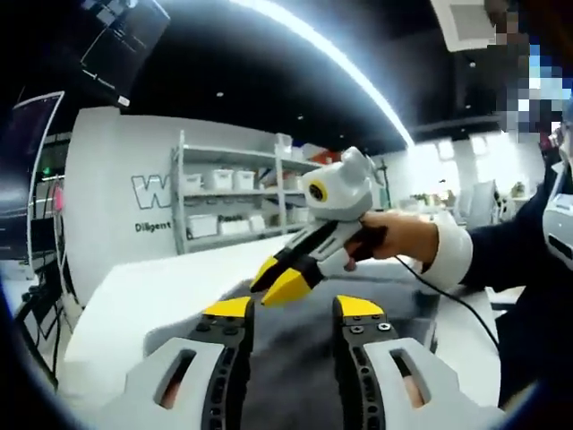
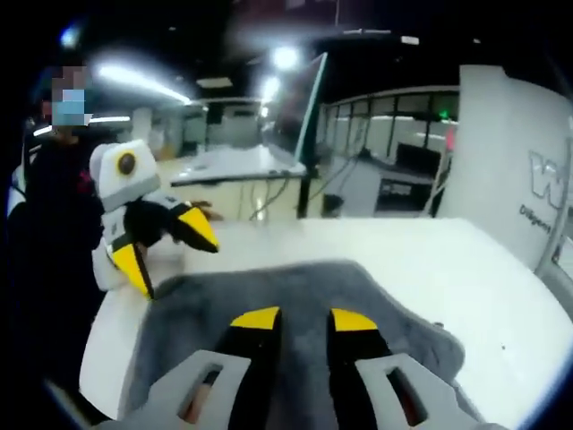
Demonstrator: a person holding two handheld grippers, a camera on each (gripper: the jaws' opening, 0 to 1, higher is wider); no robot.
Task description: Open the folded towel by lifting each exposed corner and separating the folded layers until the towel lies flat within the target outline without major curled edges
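A grey towel lies on the white table, with rumpled edges; in the left gripper view it shows as the grey towel under the jaws. My left gripper hovers over it, open, with nothing between its yellow tips. The left gripper also shows by the towel's far left corner, jaws spread wide, one tip just above the edge. My right gripper hangs above the towel's near part, narrowly open and holding nothing. The right gripper, held by a hand, points down toward the towel.
A person in a dark jacket stands at the table's side. Shelves with white bins stand against a lettered white wall. A dark monitor and another table stand beyond the far edge. Bare white tabletop surrounds the towel.
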